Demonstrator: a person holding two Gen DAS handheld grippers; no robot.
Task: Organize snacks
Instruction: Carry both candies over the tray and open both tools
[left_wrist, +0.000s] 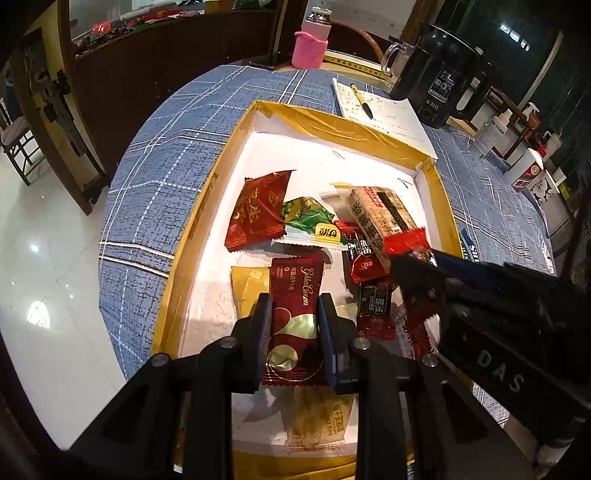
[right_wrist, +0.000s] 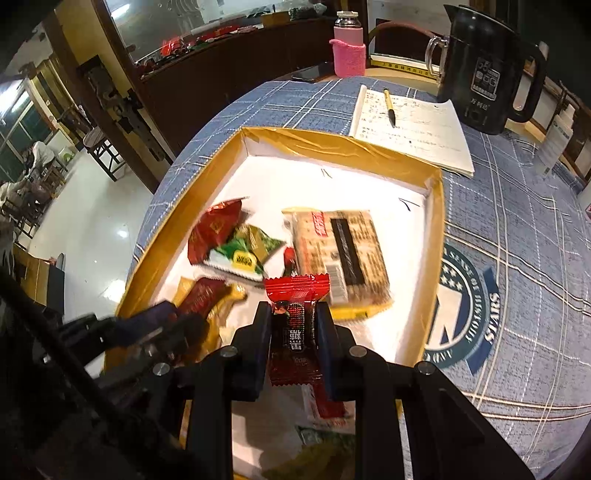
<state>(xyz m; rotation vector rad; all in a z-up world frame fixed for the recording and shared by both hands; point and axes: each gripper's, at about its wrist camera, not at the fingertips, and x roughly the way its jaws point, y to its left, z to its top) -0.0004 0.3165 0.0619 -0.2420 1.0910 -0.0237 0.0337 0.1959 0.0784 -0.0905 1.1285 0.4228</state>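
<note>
A gold-rimmed white tray (left_wrist: 199, 206) (right_wrist: 436, 236) on the blue checked tablecloth holds several snack packets. My left gripper (left_wrist: 295, 310) is shut on a dark red Golden Crown packet (left_wrist: 295, 314), held over the tray's near part. My right gripper (right_wrist: 293, 317) is shut on a small red and black candy packet (right_wrist: 295, 325), held above the tray; it shows at the right of the left wrist view (left_wrist: 406, 243). In the tray lie a red peanut packet (left_wrist: 258, 210), a green packet (left_wrist: 310, 221) and a beige cracker pack (right_wrist: 340, 251).
A notebook with a pen (right_wrist: 413, 129), a black kettle (right_wrist: 484, 70) and a pink-sleeved bottle (right_wrist: 349, 48) stand beyond the tray. Bottles (left_wrist: 524, 170) stand at the table's right. The table edge drops to a tiled floor (left_wrist: 48, 258) on the left.
</note>
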